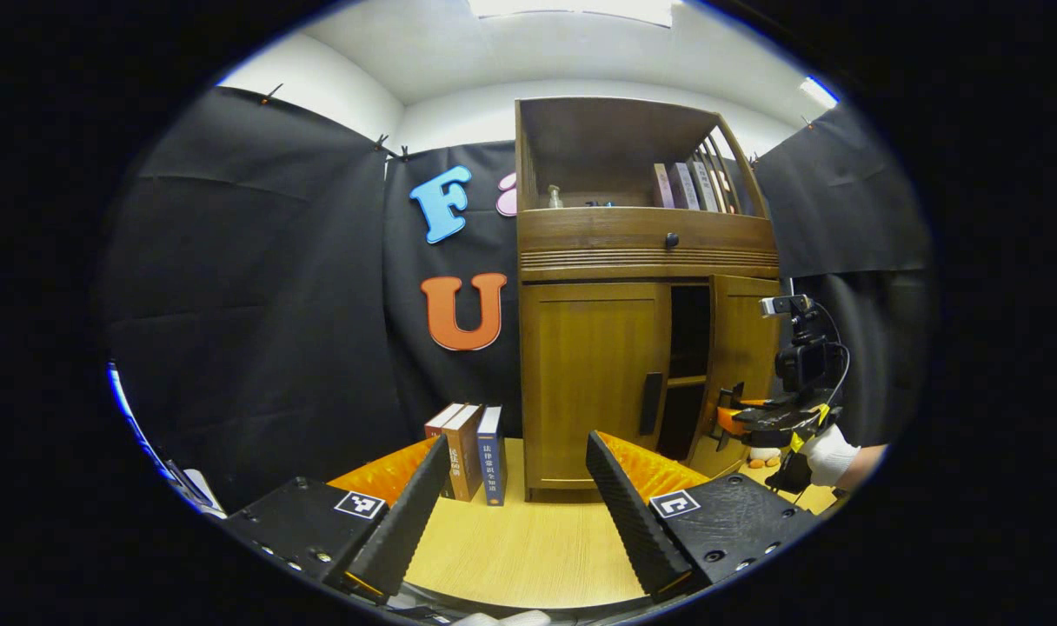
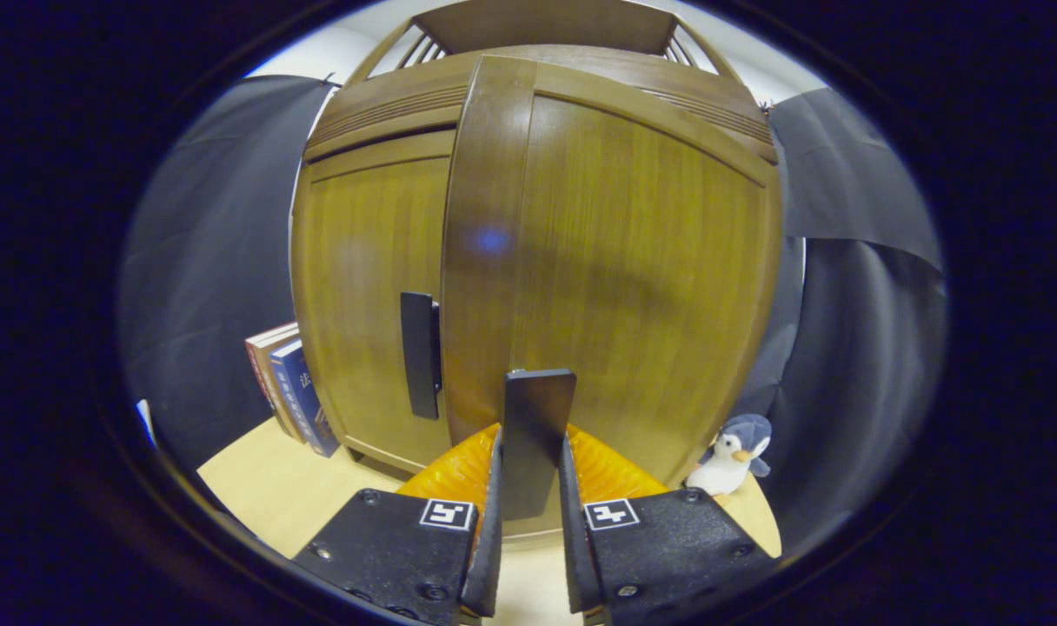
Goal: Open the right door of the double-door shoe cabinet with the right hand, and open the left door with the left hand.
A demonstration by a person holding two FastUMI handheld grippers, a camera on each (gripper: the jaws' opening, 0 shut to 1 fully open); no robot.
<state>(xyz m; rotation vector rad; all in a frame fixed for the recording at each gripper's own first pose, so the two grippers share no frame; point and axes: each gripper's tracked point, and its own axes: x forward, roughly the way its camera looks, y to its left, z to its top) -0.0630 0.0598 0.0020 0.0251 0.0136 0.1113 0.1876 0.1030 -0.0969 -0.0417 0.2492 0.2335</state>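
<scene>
Left gripper view has the shoe cabinet point(image 1: 641, 296) at the far side of the wooden surface point(image 1: 528, 543), right door point(image 1: 741, 348) swung partway out, left door point(image 1: 594, 378) shut. It's rigid hinged wood, probably light to swing, so grab by the slim dark handles. Right gripper point(image 2: 528, 513) has its fingers clamped on the right door's handle point(image 2: 537, 435). Left gripper point(image 1: 520, 504) hangs back, fingers wide apart, facing the left handle point(image 1: 650, 404). Writing: the books point(image 1: 472, 448) have spine lettering, too small for me to read honestly.
</scene>
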